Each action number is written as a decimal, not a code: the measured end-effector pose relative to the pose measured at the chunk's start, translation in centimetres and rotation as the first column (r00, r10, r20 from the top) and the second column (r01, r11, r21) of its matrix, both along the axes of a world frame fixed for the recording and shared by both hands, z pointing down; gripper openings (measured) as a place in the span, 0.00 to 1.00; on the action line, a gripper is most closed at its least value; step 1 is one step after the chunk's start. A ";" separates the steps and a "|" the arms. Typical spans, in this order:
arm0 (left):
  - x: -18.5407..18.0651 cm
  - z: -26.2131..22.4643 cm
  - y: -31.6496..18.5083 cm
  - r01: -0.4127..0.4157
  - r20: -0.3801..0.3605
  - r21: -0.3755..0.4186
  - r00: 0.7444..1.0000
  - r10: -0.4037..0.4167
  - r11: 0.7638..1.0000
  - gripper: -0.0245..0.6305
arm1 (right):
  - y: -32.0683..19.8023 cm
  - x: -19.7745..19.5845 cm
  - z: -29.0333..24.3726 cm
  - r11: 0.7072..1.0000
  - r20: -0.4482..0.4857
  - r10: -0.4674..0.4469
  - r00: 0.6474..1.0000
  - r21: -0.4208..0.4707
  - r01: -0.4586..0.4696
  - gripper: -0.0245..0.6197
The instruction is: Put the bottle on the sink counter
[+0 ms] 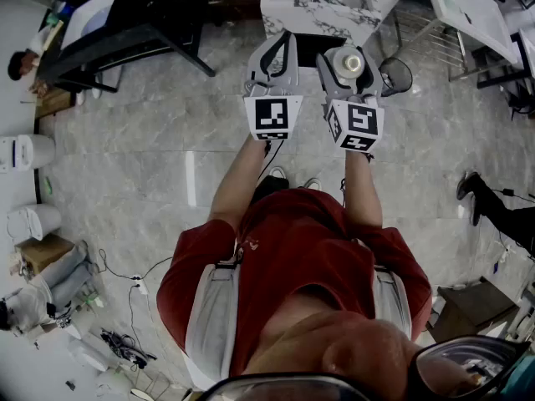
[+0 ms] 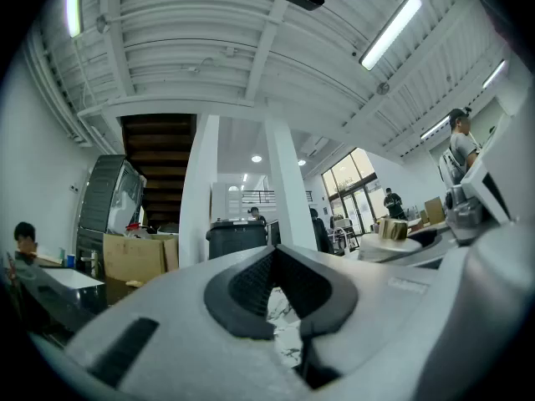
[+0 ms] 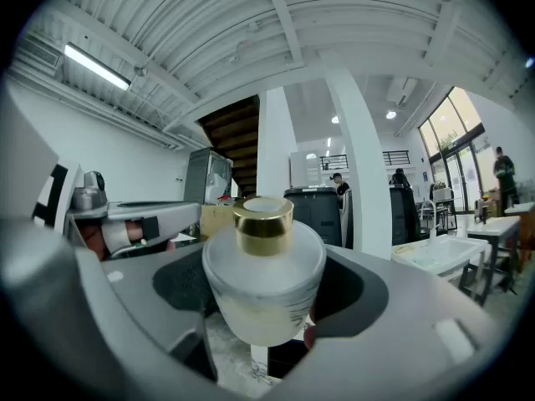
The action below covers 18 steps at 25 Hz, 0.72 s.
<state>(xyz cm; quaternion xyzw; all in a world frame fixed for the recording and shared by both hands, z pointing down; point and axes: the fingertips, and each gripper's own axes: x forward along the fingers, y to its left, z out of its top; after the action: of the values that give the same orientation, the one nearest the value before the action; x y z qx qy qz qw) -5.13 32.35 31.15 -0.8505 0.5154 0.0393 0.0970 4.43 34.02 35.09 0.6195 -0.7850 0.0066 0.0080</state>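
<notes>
A frosted glass bottle (image 3: pixel 263 278) with a gold cap stands upright between the jaws of my right gripper (image 3: pixel 266 316), which is shut on its body. In the head view the bottle (image 1: pixel 350 60) shows from above inside the right gripper (image 1: pixel 351 72), held out in front of the person at chest height. Beside it on the left, my left gripper (image 1: pixel 273 63) has its jaws together and holds nothing. The left gripper view shows the same gripper (image 2: pixel 282 312) shut, with only its dark pads (image 2: pixel 251 286) meeting. A marble-topped counter (image 1: pixel 313 5) lies just beyond both grippers.
A black table (image 1: pixel 134 19) stands at the far left, with a seated person (image 1: pixel 18 63) beside it. White tables (image 1: pixel 468 7) and a wire stool (image 1: pixel 398 75) are on the right. Another person's legs (image 1: pixel 485 203) show at the right edge. Boxes and cables (image 1: pixel 117 341) lie on the floor at the left.
</notes>
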 end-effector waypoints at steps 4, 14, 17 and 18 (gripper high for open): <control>2.3 0.1 5.1 0.022 -0.002 -0.017 1.000 -0.022 1.000 0.04 | 5.2 2.6 -0.9 1.000 -0.011 -0.006 1.000 0.004 0.006 0.56; 3.3 0.4 10.0 0.044 -0.001 -0.039 0.999 -0.044 0.998 0.04 | 10.4 4.2 -1.2 1.000 -0.007 0.005 1.000 0.028 -0.005 0.56; 3.3 0.2 10.2 0.034 -0.012 -0.038 0.999 -0.035 0.999 0.04 | 10.6 4.0 -1.8 0.999 -0.018 0.008 1.000 0.047 -0.007 0.56; 3.3 0.2 10.2 0.031 -0.013 -0.037 0.999 -0.031 0.999 0.04 | 10.6 3.9 -1.9 0.999 -0.020 0.010 1.000 0.051 -0.009 0.56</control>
<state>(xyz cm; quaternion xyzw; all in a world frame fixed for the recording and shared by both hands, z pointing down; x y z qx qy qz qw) -1.82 42.56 31.36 -0.8438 0.5298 0.0340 0.0786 8.35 44.63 33.18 0.6232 -0.7818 -0.0198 0.0002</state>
